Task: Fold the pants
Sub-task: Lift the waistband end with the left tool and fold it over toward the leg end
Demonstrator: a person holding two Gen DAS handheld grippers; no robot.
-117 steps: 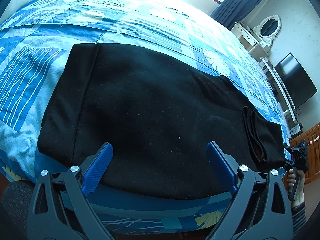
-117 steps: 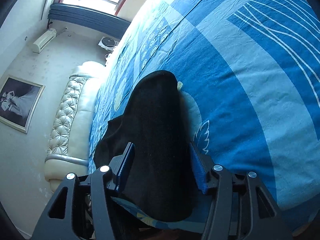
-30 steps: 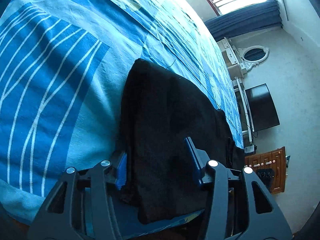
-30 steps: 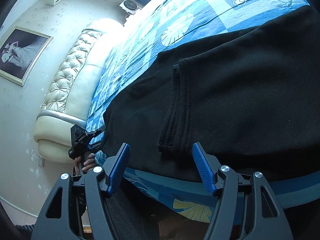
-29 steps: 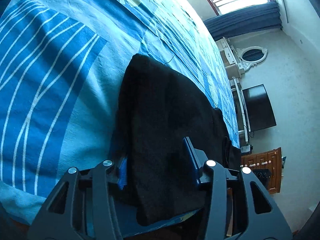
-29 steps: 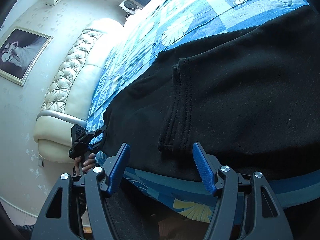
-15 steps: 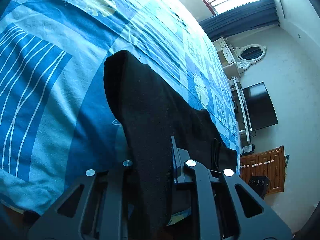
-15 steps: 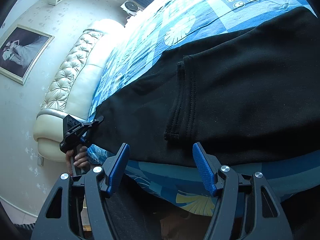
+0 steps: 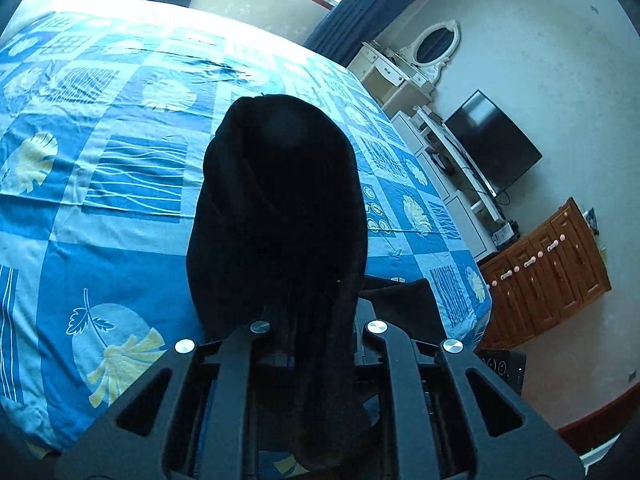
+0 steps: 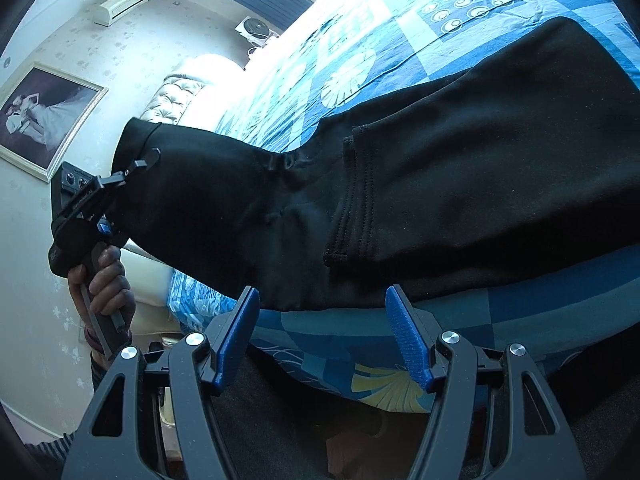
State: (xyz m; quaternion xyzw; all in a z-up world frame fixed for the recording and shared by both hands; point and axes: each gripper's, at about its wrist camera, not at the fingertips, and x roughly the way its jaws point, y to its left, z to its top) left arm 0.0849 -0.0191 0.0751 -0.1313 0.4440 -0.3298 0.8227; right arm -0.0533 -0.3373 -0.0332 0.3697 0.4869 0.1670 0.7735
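The left gripper (image 9: pixel 316 344) is clamped on one end of the black pants (image 10: pixel 460 184), a soft, matte fleece-like fabric that rises from its narrowed jaws in a rounded hump above the bed (image 9: pixel 120 184), whose quilt is a smooth patchwork of blue squares with leaf and wave prints. In the right wrist view the rest of the pants lies along the bed's near edge, a stitched double-seamed hem crossing the cloth. The right gripper (image 10: pixel 322 332) hangs parted just in front of that edge, its ribbed blue pads holding nothing.
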